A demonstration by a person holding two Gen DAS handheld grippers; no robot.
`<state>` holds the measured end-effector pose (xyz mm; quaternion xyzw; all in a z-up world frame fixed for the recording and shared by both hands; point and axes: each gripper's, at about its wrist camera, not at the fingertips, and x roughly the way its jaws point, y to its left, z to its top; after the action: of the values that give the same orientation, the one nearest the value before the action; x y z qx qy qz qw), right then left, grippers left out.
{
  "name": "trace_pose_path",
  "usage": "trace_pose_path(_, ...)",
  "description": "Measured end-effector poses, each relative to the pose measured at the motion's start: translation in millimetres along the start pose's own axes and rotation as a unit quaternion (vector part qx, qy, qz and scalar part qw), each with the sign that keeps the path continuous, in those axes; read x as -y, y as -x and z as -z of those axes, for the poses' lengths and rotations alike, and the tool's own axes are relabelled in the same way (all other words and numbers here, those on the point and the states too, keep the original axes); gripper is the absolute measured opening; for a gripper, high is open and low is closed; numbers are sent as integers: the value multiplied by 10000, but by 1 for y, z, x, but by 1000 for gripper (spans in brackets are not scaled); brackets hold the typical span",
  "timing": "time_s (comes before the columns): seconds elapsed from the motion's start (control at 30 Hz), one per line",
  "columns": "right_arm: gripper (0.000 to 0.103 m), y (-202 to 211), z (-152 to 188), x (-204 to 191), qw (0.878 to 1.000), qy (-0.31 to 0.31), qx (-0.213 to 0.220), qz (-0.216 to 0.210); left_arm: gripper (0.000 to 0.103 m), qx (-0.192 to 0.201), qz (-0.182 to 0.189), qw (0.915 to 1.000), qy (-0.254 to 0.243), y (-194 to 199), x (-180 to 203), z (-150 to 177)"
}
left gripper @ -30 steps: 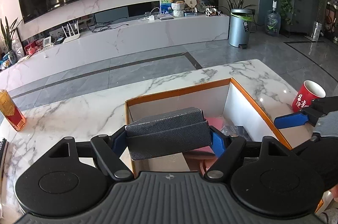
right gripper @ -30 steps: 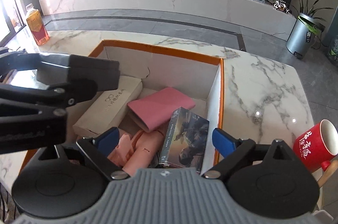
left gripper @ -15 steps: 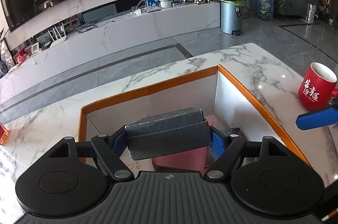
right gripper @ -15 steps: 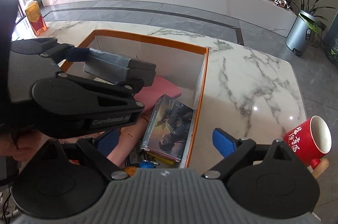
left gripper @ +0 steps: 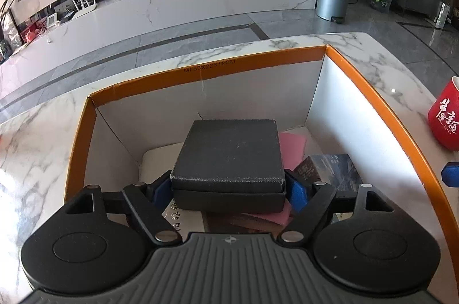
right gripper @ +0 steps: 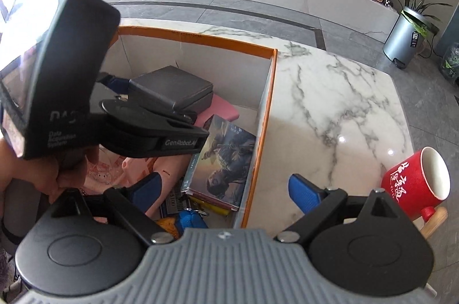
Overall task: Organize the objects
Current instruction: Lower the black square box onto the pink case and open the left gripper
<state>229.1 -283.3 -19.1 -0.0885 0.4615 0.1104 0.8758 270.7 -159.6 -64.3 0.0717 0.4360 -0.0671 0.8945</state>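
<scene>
My left gripper (left gripper: 228,190) is shut on a black textured box (left gripper: 229,157) and holds it low inside the orange-rimmed cardboard box (left gripper: 206,73), over a pink case (left gripper: 292,144) and a white carton (left gripper: 157,160). The right wrist view shows the same black box (right gripper: 172,89) in the left gripper (right gripper: 149,100) inside the cardboard box (right gripper: 200,38). My right gripper (right gripper: 226,189) is open and empty over the box's near right corner, above a picture-covered box (right gripper: 226,160).
A red mug (right gripper: 416,183) with white characters stands on the marble table (right gripper: 330,109) right of the box, also in the left wrist view (left gripper: 447,117). Pink items (right gripper: 114,169) and small things lie in the box's near part.
My left gripper moved right and down into the cardboard box with the black box, which now tilts forward showing its lid. My right gripper drew back a little toward the box's right wall.
</scene>
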Motion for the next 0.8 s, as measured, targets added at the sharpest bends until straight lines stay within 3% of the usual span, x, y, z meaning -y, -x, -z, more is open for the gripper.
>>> trace_pose_path(0.07,95,-1,1,-2,10000,5,-16,-10,102,-133,-76,9999,65,2,-1,-1)
trace_pose_path(0.17,95,-2,2,-5,10000,37,-51,3,103,-380,57,9992,74,4,-4,0)
trace_pose_path(0.33,95,-2,2,-7,10000,43,-48,24,103,-293,-13,9994,173,11,-4,5)
trace_pose_path(0.43,95,0,3,-9,10000,62,-40,41,103,-431,-59,9990,130,15,-1,4)
trace_pose_path(0.6,95,2,4,-8,9999,49,-38,99,87,-632,-54,9980,-38,25,1,2)
trace_pose_path(0.8,95,8,6,-9,9999,-76,24,111,88,-557,130,9983,79,49,-10,6)
